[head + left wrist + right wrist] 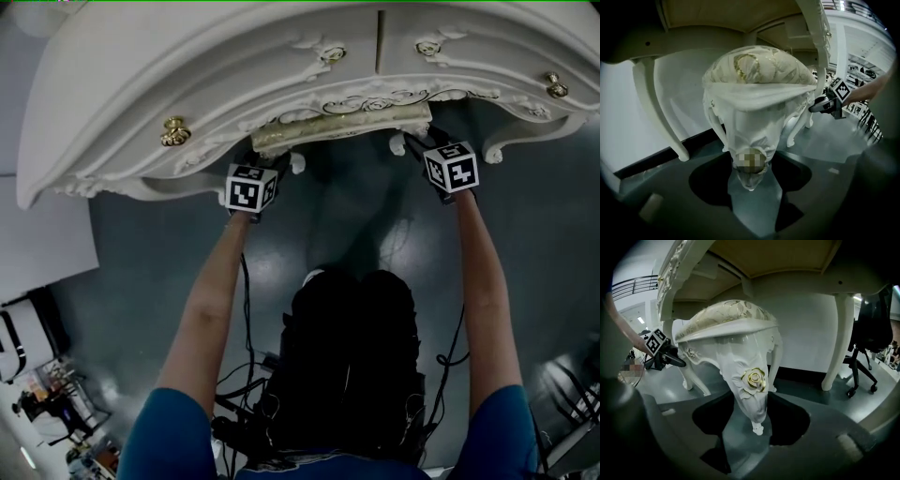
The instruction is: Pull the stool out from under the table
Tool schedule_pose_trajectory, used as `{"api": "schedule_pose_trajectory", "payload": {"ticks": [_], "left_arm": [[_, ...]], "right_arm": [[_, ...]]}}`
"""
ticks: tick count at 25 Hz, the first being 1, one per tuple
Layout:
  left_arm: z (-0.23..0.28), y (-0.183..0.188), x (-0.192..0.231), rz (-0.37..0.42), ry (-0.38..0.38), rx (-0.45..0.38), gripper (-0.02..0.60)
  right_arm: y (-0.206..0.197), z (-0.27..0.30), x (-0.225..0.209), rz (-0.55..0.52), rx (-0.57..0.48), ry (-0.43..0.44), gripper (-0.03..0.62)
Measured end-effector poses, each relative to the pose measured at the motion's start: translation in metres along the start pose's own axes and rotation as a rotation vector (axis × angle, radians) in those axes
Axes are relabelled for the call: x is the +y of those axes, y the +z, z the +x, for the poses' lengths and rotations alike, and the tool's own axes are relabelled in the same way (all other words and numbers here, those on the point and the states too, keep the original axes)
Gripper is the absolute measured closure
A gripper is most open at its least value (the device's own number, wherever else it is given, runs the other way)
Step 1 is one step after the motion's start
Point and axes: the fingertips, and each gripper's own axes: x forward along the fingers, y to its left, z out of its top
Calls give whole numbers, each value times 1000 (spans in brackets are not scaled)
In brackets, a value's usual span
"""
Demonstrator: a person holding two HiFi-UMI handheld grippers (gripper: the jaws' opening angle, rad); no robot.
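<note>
A white carved stool [342,124] with a gold cushion stands tucked under the white dressing table [187,56]. My left gripper [272,161] is at the stool's front left corner and my right gripper [419,143] at its front right corner. In the left gripper view the stool [759,70] fills the middle and its front leg [750,140] sits between the jaws of the left gripper [752,174], which hug it. In the right gripper view the rose-carved leg [754,380] sits the same way in the right gripper [757,420]. Each gripper shows in the other's view, right gripper [825,104], left gripper [670,357].
The table's curved legs [661,108] [834,343] stand to either side of the stool. A black office chair [869,333] stands beyond the table on the right. The person's dark trousers [352,366] and loose cables [248,375] are behind the grippers. A white wall [806,324] backs the table.
</note>
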Motion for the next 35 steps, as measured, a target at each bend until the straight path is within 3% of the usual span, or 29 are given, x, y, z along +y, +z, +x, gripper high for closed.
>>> {"api": "schedule_pose_trajectory", "payload": {"ticks": [6,15,28,35], "left_arm": [[-9,-9,-8,-23,27,48,311],[-48,-56,-48,5,9,168,313],[-104,-105,-97,4,12,194,314],[-141,-150,-142,21,2,233,314]], "right_arm": [[-12,-11,8,15,42,5,373],[-63,-63,48,31,138,-2,376],[-116,-127,99,57,170,-3,376],[-171,-178,137,82,201,-8,376]]}}
